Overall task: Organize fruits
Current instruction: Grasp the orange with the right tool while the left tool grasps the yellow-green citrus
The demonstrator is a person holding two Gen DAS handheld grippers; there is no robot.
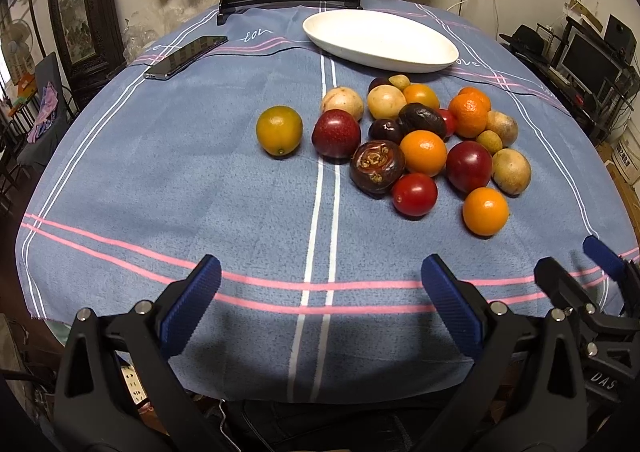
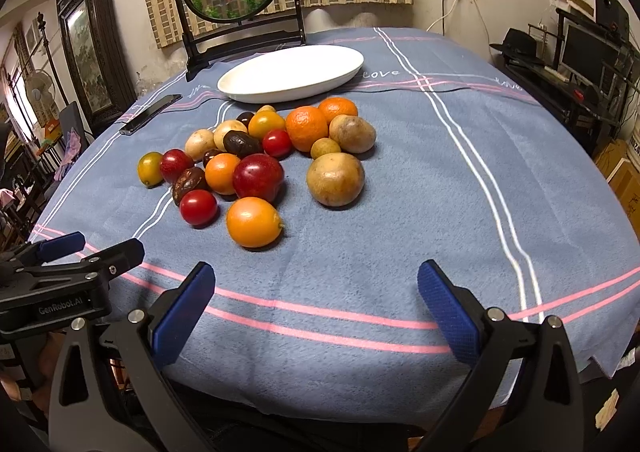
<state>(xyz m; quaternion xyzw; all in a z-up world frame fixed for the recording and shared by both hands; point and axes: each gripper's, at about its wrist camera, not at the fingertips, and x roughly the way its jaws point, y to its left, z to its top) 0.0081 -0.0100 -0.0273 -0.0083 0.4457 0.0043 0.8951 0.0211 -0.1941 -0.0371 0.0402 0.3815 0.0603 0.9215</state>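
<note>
Left wrist view: left gripper [image 1: 320,284] and right gripper [image 2: 316,292], both spread and empty, wait at the tabletop's near edge; loose fruit pile [image 1: 420,139] sits before the bare white oval dish [image 1: 380,39], ready for loading

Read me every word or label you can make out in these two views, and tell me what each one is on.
"GenRobot.AI": on the black body of the left gripper, seen from the right wrist.
"DAS": on the black body of the right gripper, seen from the left wrist; cut off.
"love": white script on the blue striped tablecloth, repeated near the white oval dish.
Wall papers and cardboard boxes at right: too blurred to read.
</note>
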